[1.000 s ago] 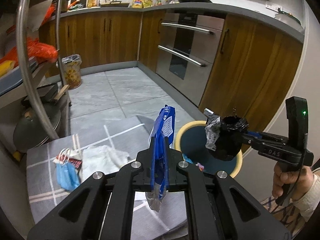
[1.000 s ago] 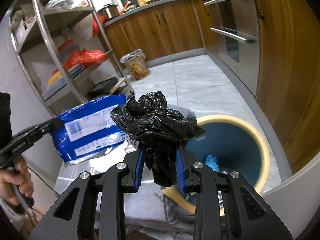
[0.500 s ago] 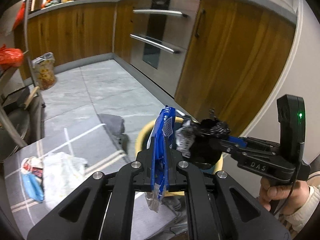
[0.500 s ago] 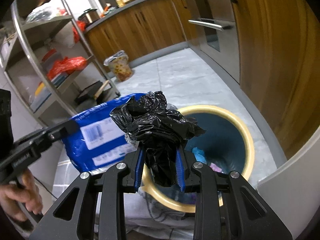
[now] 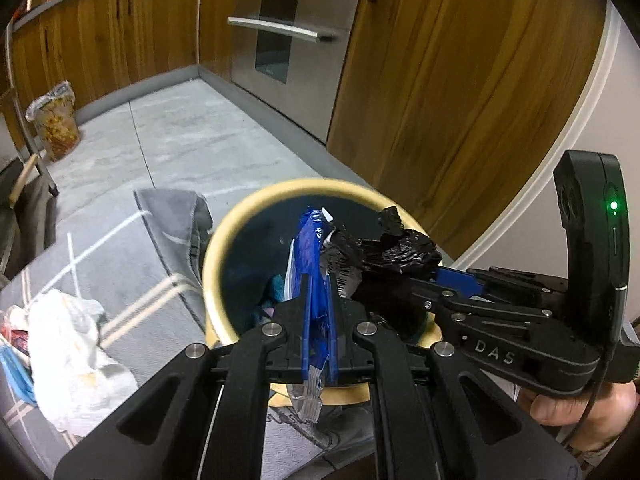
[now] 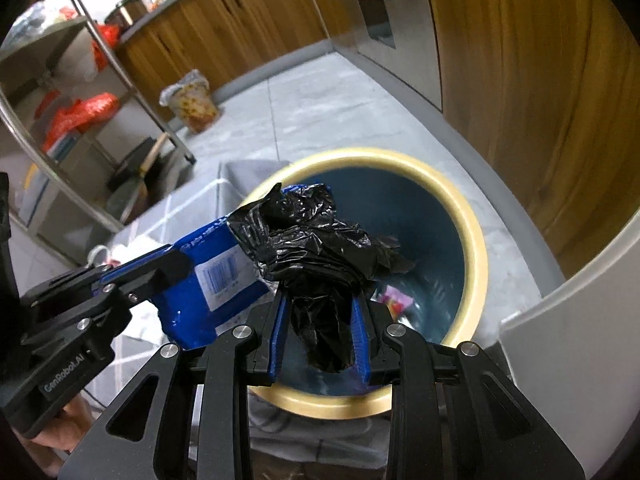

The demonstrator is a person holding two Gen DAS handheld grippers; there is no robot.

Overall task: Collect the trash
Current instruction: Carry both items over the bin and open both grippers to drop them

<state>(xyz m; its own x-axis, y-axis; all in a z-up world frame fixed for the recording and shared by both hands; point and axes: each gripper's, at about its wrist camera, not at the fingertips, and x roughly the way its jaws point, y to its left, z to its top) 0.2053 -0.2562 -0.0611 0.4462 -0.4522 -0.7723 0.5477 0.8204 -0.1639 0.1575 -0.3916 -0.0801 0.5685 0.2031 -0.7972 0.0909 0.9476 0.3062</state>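
Note:
A round trash bin point(image 5: 218, 248) point(image 6: 474, 232) with a cream rim and dark blue inside stands on the floor, with some scraps at its bottom. My left gripper point(image 5: 318, 316) point(image 6: 176, 264) is shut on a flat blue wrapper point(image 5: 314, 264) point(image 6: 200, 300) and holds it over the bin's mouth. My right gripper point(image 6: 320, 316) point(image 5: 372, 280) is shut on a crumpled black plastic bag point(image 6: 316, 248) point(image 5: 404, 248), also above the bin, just right of the wrapper. A white crumpled tissue point(image 5: 68, 344) and small blue and red scraps point(image 5: 12, 356) lie on the grey cloth point(image 5: 132, 264) to the left.
Wooden cabinets point(image 5: 460, 80) and a steel oven point(image 5: 280, 28) line the far side. A metal shelf rack point(image 6: 80, 92) with red bags stands at left, and a lined waste basket point(image 6: 192, 100) sits on the tiled floor. A white curved wall point(image 6: 580, 320) is at right.
Both grippers have moved down and toward the bin, still holding the wrapper and the black bag. The bin now fills the middle of both views.

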